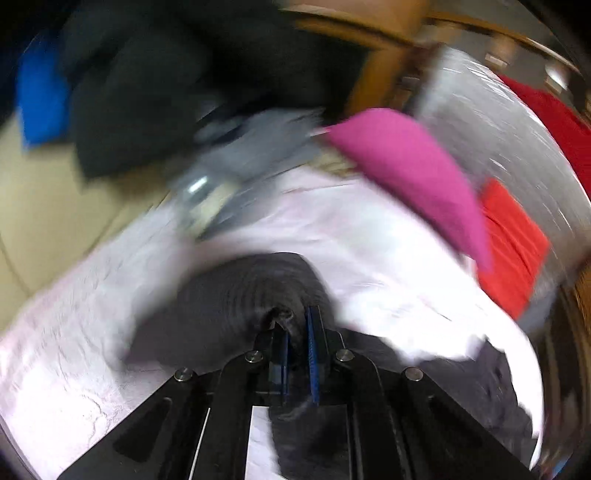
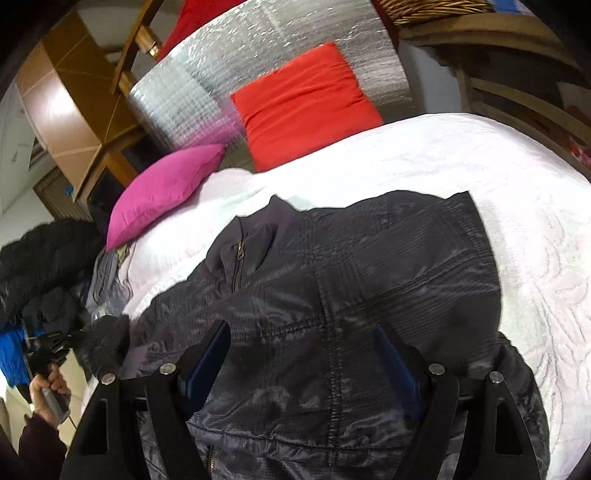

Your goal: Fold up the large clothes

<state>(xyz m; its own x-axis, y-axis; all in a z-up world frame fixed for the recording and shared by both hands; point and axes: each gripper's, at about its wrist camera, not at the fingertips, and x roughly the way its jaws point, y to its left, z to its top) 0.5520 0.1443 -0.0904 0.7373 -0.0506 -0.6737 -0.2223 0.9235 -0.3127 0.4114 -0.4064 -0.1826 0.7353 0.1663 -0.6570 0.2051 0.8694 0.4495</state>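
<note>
A dark grey checked jacket (image 2: 351, 277) with a brass zip lies spread on the white quilted bedspread (image 2: 480, 166). My right gripper (image 2: 303, 339) hovers over the jacket's middle, open, blue pads wide apart and clear of the cloth. My left gripper (image 1: 297, 326) is shut on a bunched fold of the jacket's fabric (image 1: 243, 295), which rises in a dark cone off the bedspread (image 1: 74, 332); this view is blurred. In the right wrist view a hand (image 2: 46, 386) holds the left gripper (image 2: 51, 343) at the bed's left edge, with the jacket's sleeve end (image 2: 107, 343) at it.
A pink cushion (image 2: 166, 188) and a red cushion (image 2: 303, 103) lie at the head of the bed against a silver foil pad (image 2: 229, 66). Dark clothes (image 2: 40, 258) and blue cloth (image 2: 13, 354) pile at the left. Wooden furniture (image 2: 62, 110) and a wicker basket (image 2: 436, 9) stand behind.
</note>
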